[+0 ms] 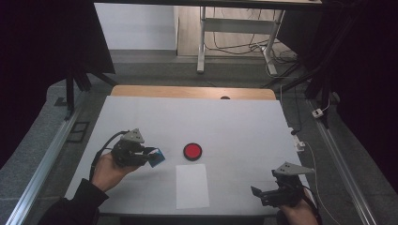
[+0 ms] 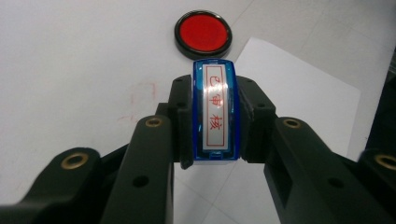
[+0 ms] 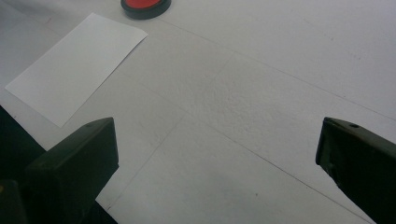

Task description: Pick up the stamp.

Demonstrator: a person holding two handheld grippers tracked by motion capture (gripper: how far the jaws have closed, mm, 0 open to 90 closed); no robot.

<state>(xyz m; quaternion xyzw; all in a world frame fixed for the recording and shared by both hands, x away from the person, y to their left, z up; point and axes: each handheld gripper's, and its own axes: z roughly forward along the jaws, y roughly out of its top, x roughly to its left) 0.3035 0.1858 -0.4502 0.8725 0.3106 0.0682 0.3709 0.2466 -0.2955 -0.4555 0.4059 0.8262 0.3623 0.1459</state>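
the left gripper's [image 2: 215,122] jaws squeeze the blue stamp [image 2: 215,109] by its flat sides; it looks light, hard and slippery.

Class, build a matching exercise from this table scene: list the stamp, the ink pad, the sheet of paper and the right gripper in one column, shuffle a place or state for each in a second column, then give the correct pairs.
Column one:
1. blue stamp
2. red ink pad
3. white sheet of paper
4. right gripper

Column two:
A. jaws wide apart, nothing between them
B. lying flat near the table's front edge
C. clamped in the left gripper
D. round, resting on the table just beyond the paper

Pairs: 1-C, 2-D, 3-B, 4-A
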